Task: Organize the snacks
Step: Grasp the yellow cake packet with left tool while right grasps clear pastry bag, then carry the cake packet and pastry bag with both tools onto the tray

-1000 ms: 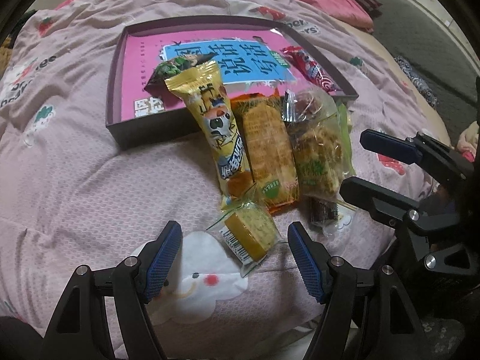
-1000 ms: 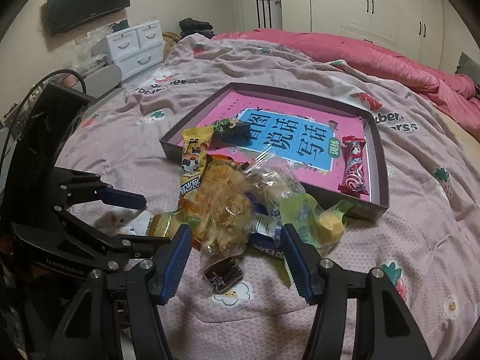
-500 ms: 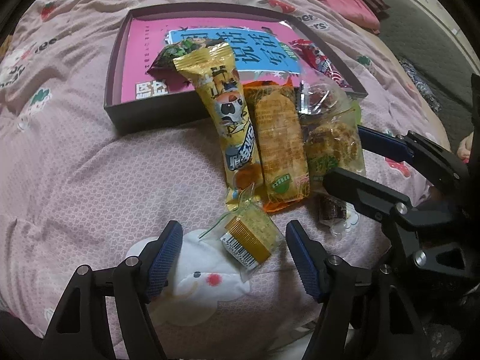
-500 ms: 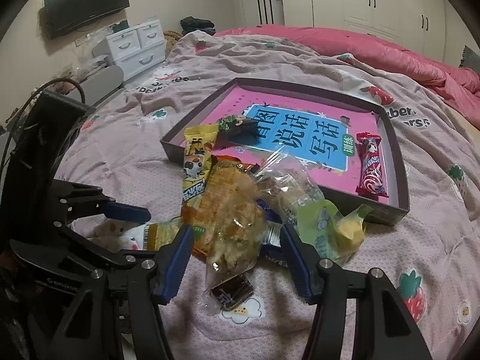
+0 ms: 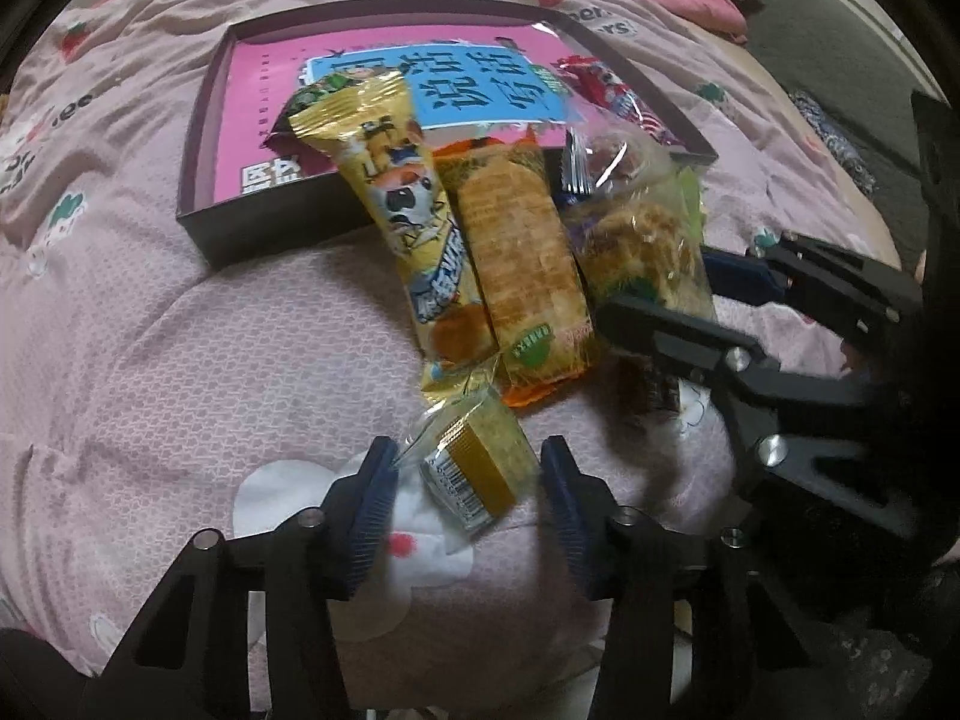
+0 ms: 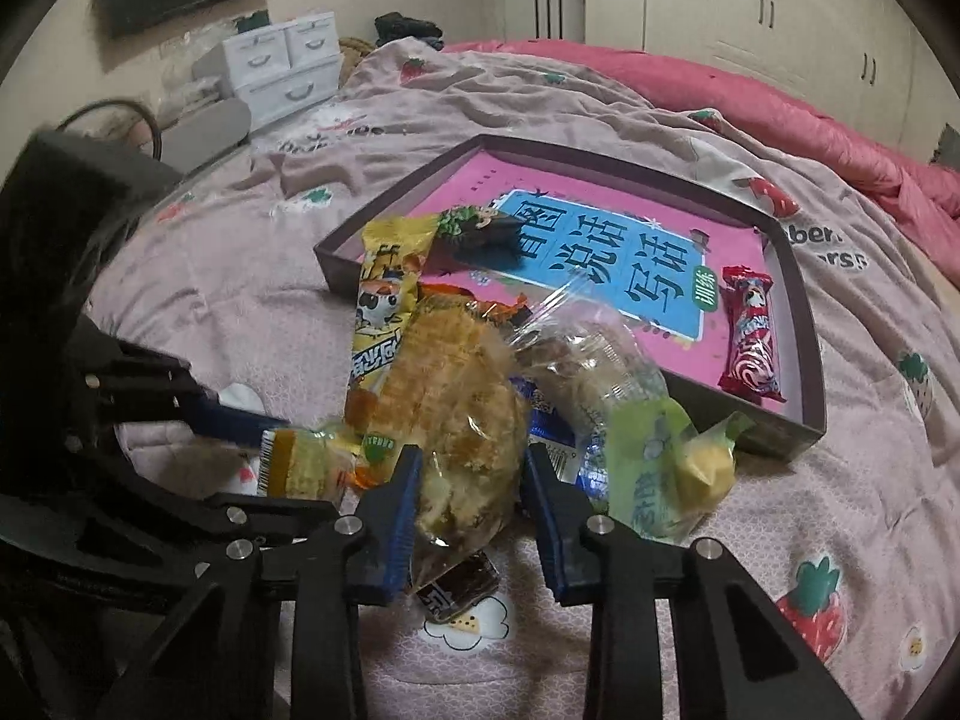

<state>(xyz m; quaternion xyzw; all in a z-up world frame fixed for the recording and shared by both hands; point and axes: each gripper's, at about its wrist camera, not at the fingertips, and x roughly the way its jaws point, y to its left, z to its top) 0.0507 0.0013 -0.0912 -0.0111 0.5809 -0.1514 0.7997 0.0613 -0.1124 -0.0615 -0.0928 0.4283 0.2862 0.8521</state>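
Observation:
A heap of snack packets lies on the pink quilt in front of a dark tray (image 5: 264, 234) with a pink printed base. My left gripper (image 5: 468, 480) points down at the heap's near end. Its jaws are closing, and the blue pads touch both sides of a small gold-wrapped cake (image 5: 480, 468). My right gripper (image 6: 471, 498) is also closing, its pads against a clear bag of flaky pastry (image 6: 462, 420). A yellow cartoon packet (image 5: 402, 192) and an orange cracker packet (image 5: 516, 252) lean on the tray's front wall. Inside the tray (image 6: 798, 420) lie a red candy bar (image 6: 750, 330) and a dark green packet (image 6: 480, 228).
A green packet with a yellow cake (image 6: 666, 468) lies right of the right gripper, and a small dark chocolate (image 6: 456, 588) sits under it. A blue wrapper (image 6: 552, 420) shows in the heap. A pink duvet (image 6: 780, 102), white drawers (image 6: 288, 66) and wardrobes stand beyond.
Both pairs of jaws have narrowed: the left onto the small gold cake, the right onto the clear pastry bag. Neither hand has shifted much, and the packets lie where they were.

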